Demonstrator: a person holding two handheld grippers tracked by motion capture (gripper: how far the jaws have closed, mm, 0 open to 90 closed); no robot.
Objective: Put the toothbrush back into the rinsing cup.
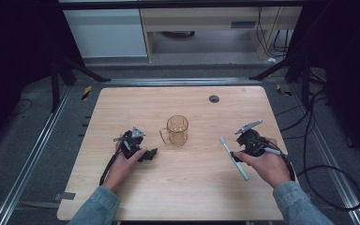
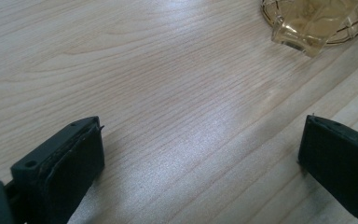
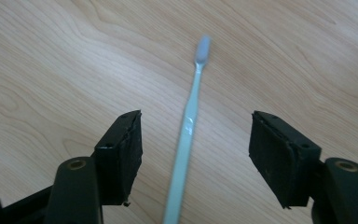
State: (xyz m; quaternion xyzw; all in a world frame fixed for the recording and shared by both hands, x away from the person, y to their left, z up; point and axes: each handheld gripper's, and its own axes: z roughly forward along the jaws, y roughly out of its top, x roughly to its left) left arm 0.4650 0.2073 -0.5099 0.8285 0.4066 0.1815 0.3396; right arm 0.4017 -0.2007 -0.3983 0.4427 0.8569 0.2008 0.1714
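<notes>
Toothbrush (image 3: 189,135) lies flat on the wooden table (image 1: 192,187) between my right gripper's (image 3: 196,149) jaws, which stand apart on either side of its pale handle without touching it; I have lined them up across the shaft so a squeeze would catch it near the middle, bristle end pointing away from me. In the high view it lies just left of my right hand (image 1: 262,161), well apart from the amber glass mug (image 1: 177,130) at the table's centre. My left gripper (image 2: 200,163) rests low over bare wood with its jaws wide and nothing in them, angled toward the mug's handle, probably to steady the mug once the brush comes over.
</notes>
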